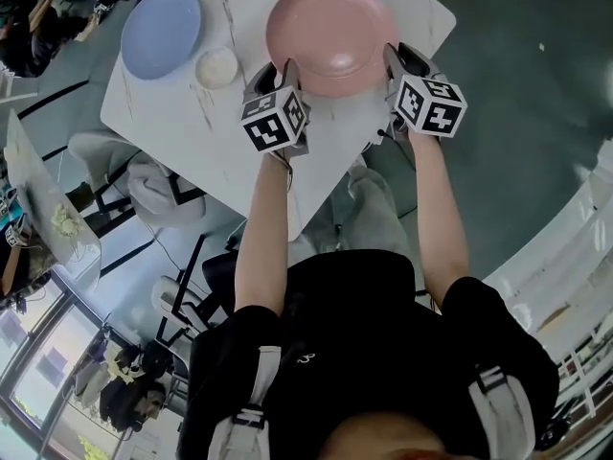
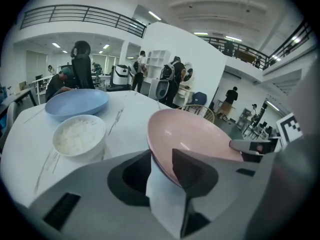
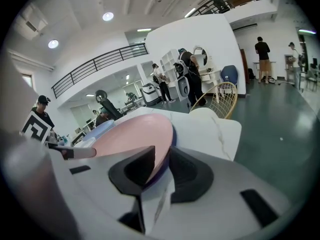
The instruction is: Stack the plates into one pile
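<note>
A: On the counter [image 1: 192,132], pink plate [image 1: 330,34], a purple rim [image 3: 173,134] beneath it. Left gripper [image 1: 281,71] and right gripper [image 1: 397,61]: jaws part-open, seemingly slack round its rim.
B: Release step, likely. Next: back off level, then fetch the blue plate [image 1: 161,19] beyond the rice bowl [image 1: 216,66].

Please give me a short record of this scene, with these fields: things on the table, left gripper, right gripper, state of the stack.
On table: pink plate, blue plate, bowl
Left gripper: open, the pink plate's left rim between its jaws
Right gripper: open, the pink plate's right rim between its jaws
Stack: not done; blue plate lies apart from pink plate, bowl between them
</note>
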The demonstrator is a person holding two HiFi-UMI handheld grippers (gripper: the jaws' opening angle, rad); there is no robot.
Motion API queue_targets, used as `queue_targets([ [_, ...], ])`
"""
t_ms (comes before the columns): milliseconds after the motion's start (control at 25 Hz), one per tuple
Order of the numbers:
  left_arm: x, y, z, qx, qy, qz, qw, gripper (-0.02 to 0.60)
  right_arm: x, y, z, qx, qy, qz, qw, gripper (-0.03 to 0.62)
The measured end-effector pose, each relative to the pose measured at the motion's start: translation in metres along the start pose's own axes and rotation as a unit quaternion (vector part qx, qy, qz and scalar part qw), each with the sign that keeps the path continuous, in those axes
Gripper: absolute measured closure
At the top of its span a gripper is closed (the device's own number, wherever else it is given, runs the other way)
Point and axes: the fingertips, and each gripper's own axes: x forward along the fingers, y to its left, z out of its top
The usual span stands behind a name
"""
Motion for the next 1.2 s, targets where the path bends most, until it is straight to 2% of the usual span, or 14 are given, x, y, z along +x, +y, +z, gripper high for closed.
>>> queue_targets([
  [240, -0.002, 0.0, -0.001, 0.018, 0.004, -0.019, 0.9996, 0.415, -0.01, -0.006, 0.003, -0.008, -0.037, -0.021, 0.999, 0.491],
  [400, 0.001, -0.003, -0.011, -0.011, 0.031, -0.048, 0.9983, 0.402, -0.009, -0.008, -0.005, -0.002, -0.022, -0.021, 1.0, 0.473],
  [640, 0.001, -0.004, -0.013, -0.008, 0.048, -0.038, 0.9981, 0.394, -0.009, -0.013, -0.007, 0.047, -0.029, -0.016, 0.998, 0.442],
  [760, 0.002, -0.005, -0.014, -0.011, 0.056, -0.039, 0.9976, 0.394, -0.006, -0.011, -0.007, 0.053, -0.022, -0.011, 0.998, 0.442],
  [880, 0.004, -0.005, -0.016, 0.002, 0.062, -0.039, 0.9973, 0.395, 0.001, -0.004, -0.016, 0.052, -0.002, -0.004, 0.999, 0.43],
  [1200, 0.009, -0.005, -0.017, -0.013, 0.051, -0.037, 0.9979, 0.411, 0.005, -0.003, -0.02, 0.084, 0.0, -0.024, 0.996, 0.461],
])
